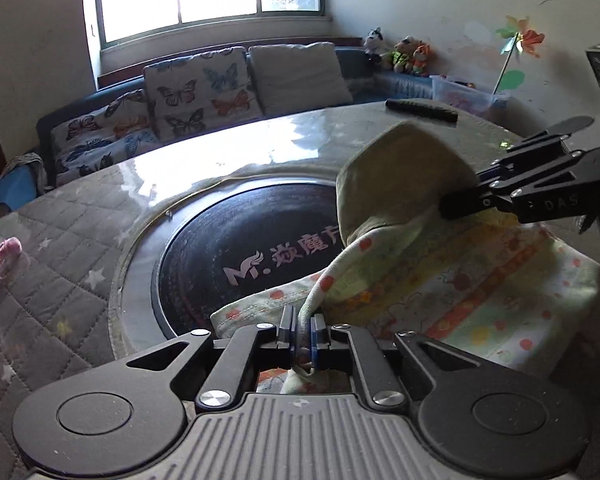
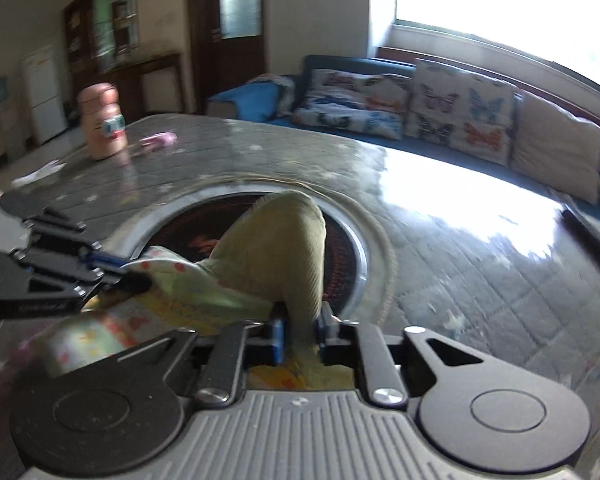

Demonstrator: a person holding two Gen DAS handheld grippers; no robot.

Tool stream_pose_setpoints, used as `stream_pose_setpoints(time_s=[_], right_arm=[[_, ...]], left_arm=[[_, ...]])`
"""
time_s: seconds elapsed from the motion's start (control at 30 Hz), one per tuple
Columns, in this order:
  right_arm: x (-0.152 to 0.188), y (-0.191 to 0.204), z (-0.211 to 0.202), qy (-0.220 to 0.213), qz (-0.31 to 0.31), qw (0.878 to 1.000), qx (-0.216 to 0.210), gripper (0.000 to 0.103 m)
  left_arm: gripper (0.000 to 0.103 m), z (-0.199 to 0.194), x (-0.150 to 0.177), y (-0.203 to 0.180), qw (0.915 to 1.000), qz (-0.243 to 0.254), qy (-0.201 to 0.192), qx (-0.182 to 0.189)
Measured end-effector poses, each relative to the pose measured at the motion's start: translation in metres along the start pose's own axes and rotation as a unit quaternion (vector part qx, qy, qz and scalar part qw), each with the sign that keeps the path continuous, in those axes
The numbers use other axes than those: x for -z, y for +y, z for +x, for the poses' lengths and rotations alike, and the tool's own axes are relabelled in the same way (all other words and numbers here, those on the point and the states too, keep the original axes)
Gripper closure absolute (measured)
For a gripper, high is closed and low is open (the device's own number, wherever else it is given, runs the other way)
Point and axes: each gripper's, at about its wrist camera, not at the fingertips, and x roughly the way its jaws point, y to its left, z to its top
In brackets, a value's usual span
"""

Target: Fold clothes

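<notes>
A small child's garment (image 1: pixel 440 280), olive green outside with a colourful printed lining, lies partly on the table at the right of the dark round centre plate (image 1: pixel 236 248). My left gripper (image 1: pixel 302 332) is shut on a printed edge of it, the cloth pinched between the blue pads. In the right wrist view my right gripper (image 2: pixel 300 328) is shut on an olive-green fold of the garment (image 2: pixel 276 240), which arches up in front of it. Each gripper shows in the other's view: the right gripper (image 1: pixel 446 206) on the green part, the left gripper (image 2: pixel 132 280) on the printed edge.
The round table (image 1: pixel 72 248) has a grey quilted cover under a glossy sheet. A black remote (image 1: pixel 422 109) lies at its far edge, a pink item (image 1: pixel 4 258) at the left, a pink bottle (image 2: pixel 102 126) further off. A sofa with butterfly cushions (image 1: pixel 196 92) stands behind.
</notes>
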Motion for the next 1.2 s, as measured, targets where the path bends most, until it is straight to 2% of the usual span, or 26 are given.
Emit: stream_pose_setpoints(time_s=[0.2,0.37,0.43,0.5,0.57,0.67,0.77,0.83,0.9,1.03,1.2], right_arm=[[0.025,-0.016,-0.029,-0.04,0.041,0.998,0.02,0.085],[0.051,-0.021,-0.036,-0.012,0.053,0.998,0.027,0.085],[0.058,-0.028,-0.033,0.0,0.066,0.997,0.037,0.085],[0.066,-0.037,-0.034,0.0,0.09,0.995,0.04,0.085],[0.066,-0.042,-0.037,-0.003,0.094,0.994,0.048,0.085],[0.058,-0.047,-0.041,-0.013,0.101,0.994,0.047,0.085],[0.045,-0.046,-0.038,-0.024,0.101,0.994,0.032,0.085],[0.037,-0.041,-0.03,-0.023,0.097,0.995,0.012,0.085],[0.031,-0.036,-0.017,-0.014,0.09,0.996,0.0,0.086],[0.022,-0.037,0.01,0.008,0.098,0.995,0.01,0.086],[0.017,-0.048,0.022,0.01,0.117,0.993,0.019,0.085]], left_arm=[[0.092,-0.004,-0.004,0.001,1.0,0.006,0.001,-0.006],[0.09,0.001,-0.014,0.004,0.9996,0.02,0.006,-0.021],[0.08,0.005,-0.017,0.007,0.9992,0.02,0.012,-0.032],[0.079,0.008,-0.016,0.01,0.9985,0.023,0.017,-0.047],[0.075,0.012,-0.015,0.015,0.9973,0.026,0.023,-0.065],[0.075,0.015,-0.013,0.026,0.9952,0.009,0.027,-0.093],[0.077,0.008,-0.018,0.033,0.9945,-0.016,0.02,-0.101],[0.077,-0.002,-0.022,0.03,0.9965,-0.024,0.008,-0.08],[0.077,-0.009,-0.026,0.017,0.9986,-0.011,-0.004,-0.052],[0.077,-0.006,-0.034,-0.011,0.9999,0.01,-0.003,0.004],[0.075,0.02,-0.039,-0.03,0.9992,0.022,0.016,0.028]])
